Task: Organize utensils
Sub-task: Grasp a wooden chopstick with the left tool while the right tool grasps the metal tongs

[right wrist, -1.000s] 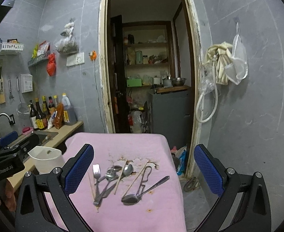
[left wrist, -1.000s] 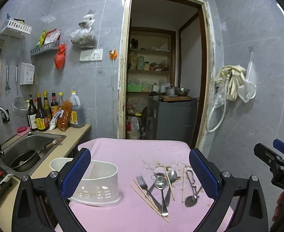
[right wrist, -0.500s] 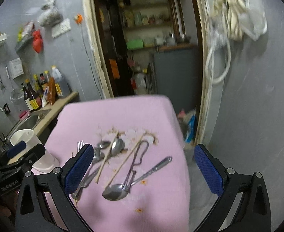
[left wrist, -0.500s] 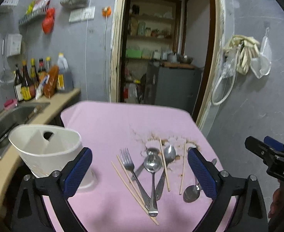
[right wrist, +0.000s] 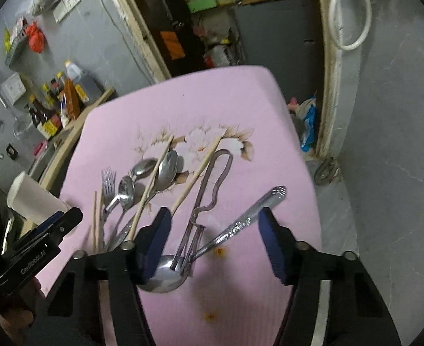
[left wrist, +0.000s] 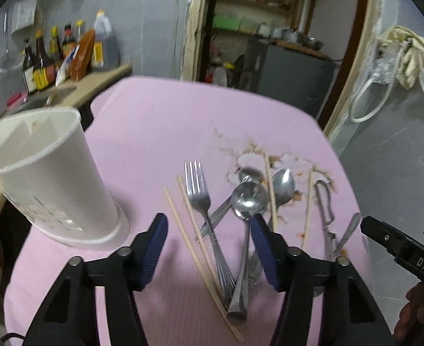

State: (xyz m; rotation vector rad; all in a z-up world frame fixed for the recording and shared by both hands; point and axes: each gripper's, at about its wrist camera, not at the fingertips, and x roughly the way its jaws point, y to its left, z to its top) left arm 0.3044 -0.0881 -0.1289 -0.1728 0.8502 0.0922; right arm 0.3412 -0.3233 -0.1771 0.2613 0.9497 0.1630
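Several utensils: fork (left wrist: pixel 198 190), spoons (left wrist: pixel 249 199), chopsticks (left wrist: pixel 191 230), a wire tong-like piece (right wrist: pixel 212 190) and a ladle (right wrist: pixel 165 274) lie loose on the pink table (left wrist: pixel 160 127), toward its 3 o'clock half in the left view.
Handling: the metal pieces look stiff, smooth and likely slippery; the chopsticks look light and thin, likely to roll.
Overlap: fork, spoons and chopsticks cross one another, so lifting one may drag others.
Where to grip: mid-handle, across the narrow width, away from bowls and tines.
Cup: white holder (left wrist: pixel 47 173) stands upright at 9 o'clock of the pile, well apart; what shows of its inside looks empty.
Left tool (left wrist: pixel 209 248): jaws closing, pads astride the fork handle and chopsticks, not yet pressing.
Right tool (right wrist: pixel 214 245): jaws closing, ladle handle and wire piece between the pads, nothing gripped.
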